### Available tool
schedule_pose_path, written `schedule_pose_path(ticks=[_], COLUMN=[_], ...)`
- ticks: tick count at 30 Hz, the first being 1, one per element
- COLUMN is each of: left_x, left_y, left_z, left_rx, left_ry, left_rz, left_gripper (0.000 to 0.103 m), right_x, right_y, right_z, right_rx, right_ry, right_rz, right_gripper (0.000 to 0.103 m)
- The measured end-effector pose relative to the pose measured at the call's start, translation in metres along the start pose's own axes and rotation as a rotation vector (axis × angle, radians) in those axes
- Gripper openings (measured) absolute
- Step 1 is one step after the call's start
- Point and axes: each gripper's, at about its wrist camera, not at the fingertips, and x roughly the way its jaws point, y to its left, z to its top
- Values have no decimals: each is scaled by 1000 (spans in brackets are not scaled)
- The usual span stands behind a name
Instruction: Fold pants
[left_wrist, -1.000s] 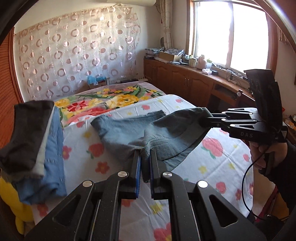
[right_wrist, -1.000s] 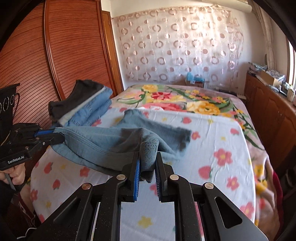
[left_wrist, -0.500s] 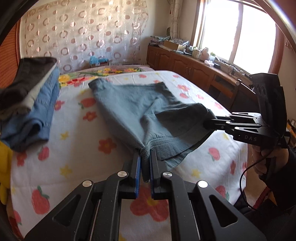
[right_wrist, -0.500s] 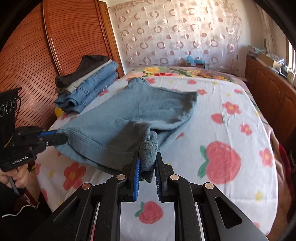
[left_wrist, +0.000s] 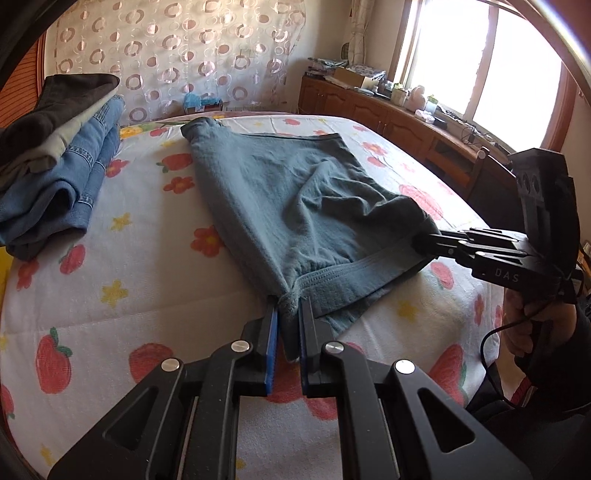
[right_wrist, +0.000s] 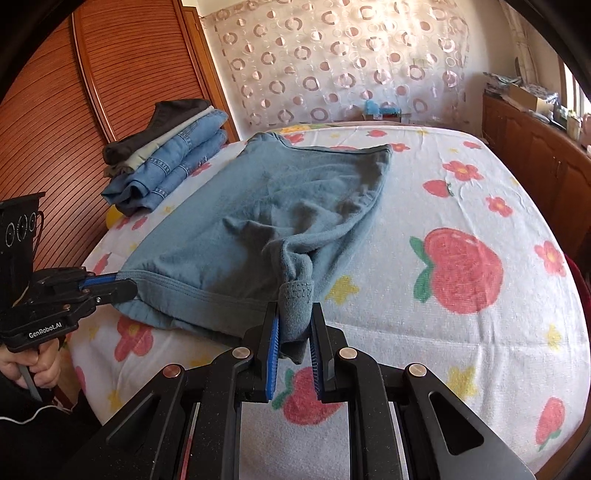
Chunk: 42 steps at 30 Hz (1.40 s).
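Since a second ago the blue-grey pants (left_wrist: 280, 192) have come down from mid-air and now lie spread on the floral bedsheet (left_wrist: 155, 280), legs pointing toward the far curtain; only the waistband edge is off the sheet.

Left gripper (left_wrist: 286, 325) is clamped on the left waistband corner, fabric bunched between its blue pads. Right gripper (right_wrist: 293, 332) is clamped on the other waistband corner, a thick wad pinched in its jaws. Both grips look secure.

We judge the step in hand as laying the pants flat before the first fold. To do it well:
- keep the waistband taut between both grippers, pull evenly toward us so the creases in the seat area run out
- lower both corners together, no twist
- release only once the band rests on the sheet; the near edge is close to the mattress edge, so it could slide off

Lumps near the crotch are visible in both views; we expect these need smoothing, or the fold comes out uneven.

Around us: a stack of folded clothes (right_wrist: 166, 155), jeans with darker pieces on top, sits to the left of the pants, apart from them, beside the wooden wardrobe door (right_wrist: 74, 110). Wooden cabinets (left_wrist: 388, 114) under the window are well clear. Nothing lies on the pants or blocks the fold path.
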Motion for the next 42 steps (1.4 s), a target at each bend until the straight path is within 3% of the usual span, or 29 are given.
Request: schedule_pose_path(ticks=[2, 4, 6, 7, 14, 18, 24, 29, 36, 42], left_x=[-1, -1, -1, -2, -5, 2, 8, 11, 10, -4], left_y=[1, 2, 3, 3, 4, 5, 11, 13, 9, 5], left_z=[-1, -1, 0, 0, 5, 2, -3, -7, -9, -5], left_rx=[-6, -13, -23, -23, -38, -38, -65, -85, -73, -59], left_ry=[-9, -9, -10, -14, -44, -36, -10, -3, 3, -29], left_rz=[-3, -8, -13, -13, 22, 34, 21, 20, 0, -22], left_gripper=[11, 20, 41, 46, 47, 47, 46, 37, 12, 9], right_x=[0, 0, 0, 0, -15, -17, -28, -38, -24, -14], right_y=[0, 0, 2, 3, 12, 7, 3, 0, -3, -6], right_z=[0, 1, -3, -5, -14, -16, -16, -15, -17, -15], right_rx=[1, -2, -8, -12, -38, -23, -3, -3, 15, 35], right_ry=[-2, 1, -4, -7, -7, 2, -7, -33, 12, 42], right_rz=[0, -5, -7, -9, -19, -43, -21, -28, -3, 10], right_gripper=[15, 15, 15, 15, 16, 27, 29, 33, 34, 34])
